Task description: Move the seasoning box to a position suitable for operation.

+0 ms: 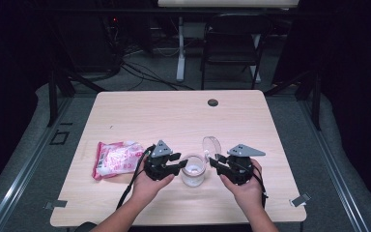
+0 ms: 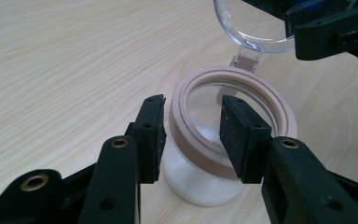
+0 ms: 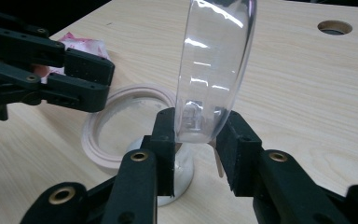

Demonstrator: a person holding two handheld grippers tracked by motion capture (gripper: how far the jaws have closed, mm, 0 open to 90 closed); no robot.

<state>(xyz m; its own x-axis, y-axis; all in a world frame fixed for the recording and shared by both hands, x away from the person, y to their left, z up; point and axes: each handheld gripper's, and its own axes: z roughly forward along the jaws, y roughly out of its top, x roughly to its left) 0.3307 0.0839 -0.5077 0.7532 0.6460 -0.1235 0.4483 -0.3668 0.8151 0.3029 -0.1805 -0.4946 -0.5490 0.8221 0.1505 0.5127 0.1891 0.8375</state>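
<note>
The jar's (image 2: 205,182) base is cut off behind the left gripper (image 2: 191,135), whose jaws are set astride the pinkish rim (image 2: 186,135); pad contact cannot be confirmed. White powder is seen inside. The hinged clear lid (image 3: 214,65), raised upright, is gripped by the right gripper (image 3: 196,140). The jar is placed mid-table (image 1: 174,116), near a pink packet (image 1: 116,158).
</note>
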